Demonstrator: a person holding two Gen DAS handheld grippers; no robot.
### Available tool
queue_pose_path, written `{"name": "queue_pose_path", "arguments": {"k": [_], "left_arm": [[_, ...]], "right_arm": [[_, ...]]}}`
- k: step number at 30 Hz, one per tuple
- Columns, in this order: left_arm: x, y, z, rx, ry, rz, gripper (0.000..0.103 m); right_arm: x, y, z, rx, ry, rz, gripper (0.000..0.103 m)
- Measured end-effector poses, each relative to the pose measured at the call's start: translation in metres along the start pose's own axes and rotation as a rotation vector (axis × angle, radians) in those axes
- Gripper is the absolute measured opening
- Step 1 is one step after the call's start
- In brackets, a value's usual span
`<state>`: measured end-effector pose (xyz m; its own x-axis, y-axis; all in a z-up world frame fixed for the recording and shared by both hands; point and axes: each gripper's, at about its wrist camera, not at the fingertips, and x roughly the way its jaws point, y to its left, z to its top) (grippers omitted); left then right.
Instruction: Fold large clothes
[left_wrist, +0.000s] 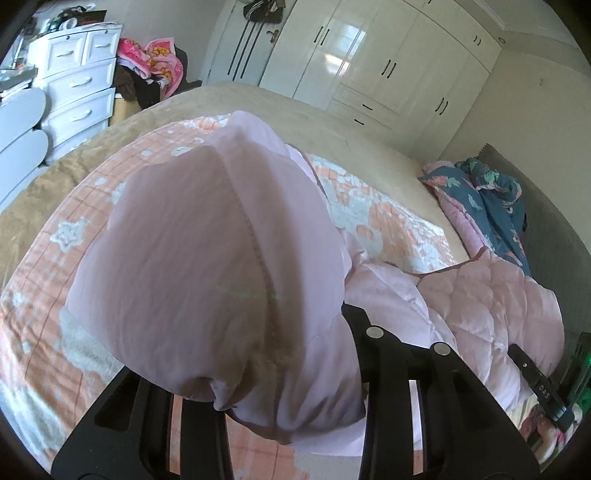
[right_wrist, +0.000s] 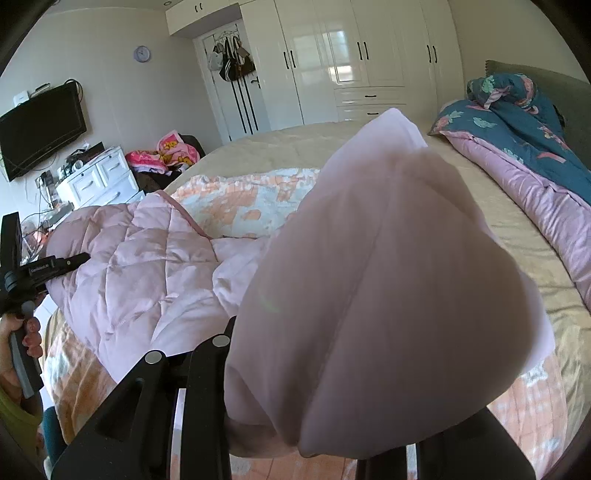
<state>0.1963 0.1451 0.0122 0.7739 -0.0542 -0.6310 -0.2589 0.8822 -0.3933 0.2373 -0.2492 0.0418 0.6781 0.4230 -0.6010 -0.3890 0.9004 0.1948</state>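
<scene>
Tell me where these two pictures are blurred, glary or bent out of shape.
Left wrist view: the pink garment bunched at the lens is soft and shaded; window glare shines on the wardrobe; the bed edge bows with fisheye curve. Right wrist view: the same garment is blurred close up, glare again on the wardrobe doors, dark corners ring the frame.

The pale pink quilted padded jacket (left_wrist: 491, 295) lies on the peach-and-white checked blanket (left_wrist: 48, 258), which is spread over the beige-covered bed (right_wrist: 517, 229). A fold of the jacket bulges up between the jaws of the left gripper (left_wrist: 280, 417), and another between those of the right gripper (right_wrist: 325, 428). The teal floral duvet (right_wrist: 517, 122) is bunched at the headboard end. Beyond the bed stand the white glossy wardrobe (right_wrist: 332, 55) and the white drawer chest (left_wrist: 77, 81).
</scene>
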Motion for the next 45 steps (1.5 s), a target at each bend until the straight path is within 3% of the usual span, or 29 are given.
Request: {"name": "queue_pose_path", "arguments": {"k": [14,28,35,39,45], "left_arm": [[-0.023,0.011,-0.040,0.014,0.019,-0.002,0.026],[-0.021,0.035,-0.077,-0.023,0.054,0.019,0.030],[-0.013,0.044,-0.093,-0.021,0.094,0.051,0.040],[-0.018,0.050,-0.100,-0.028,0.105,0.053,0.049],[-0.037,0.050,-0.108,0.004,0.108,0.060,0.065]], "right_arm": [[-0.023,0.004,-0.042,0.033,0.019,-0.018,0.028],[-0.014,-0.021,-0.090,0.202,0.077,-0.024,0.033],[-0.003,-0.043,-0.112,0.349,0.137,-0.017,0.050],[-0.008,-0.054,-0.126,0.415,0.161,-0.012,0.071],[-0.039,-0.059,-0.136,0.454,0.157,-0.023,0.076]]}}
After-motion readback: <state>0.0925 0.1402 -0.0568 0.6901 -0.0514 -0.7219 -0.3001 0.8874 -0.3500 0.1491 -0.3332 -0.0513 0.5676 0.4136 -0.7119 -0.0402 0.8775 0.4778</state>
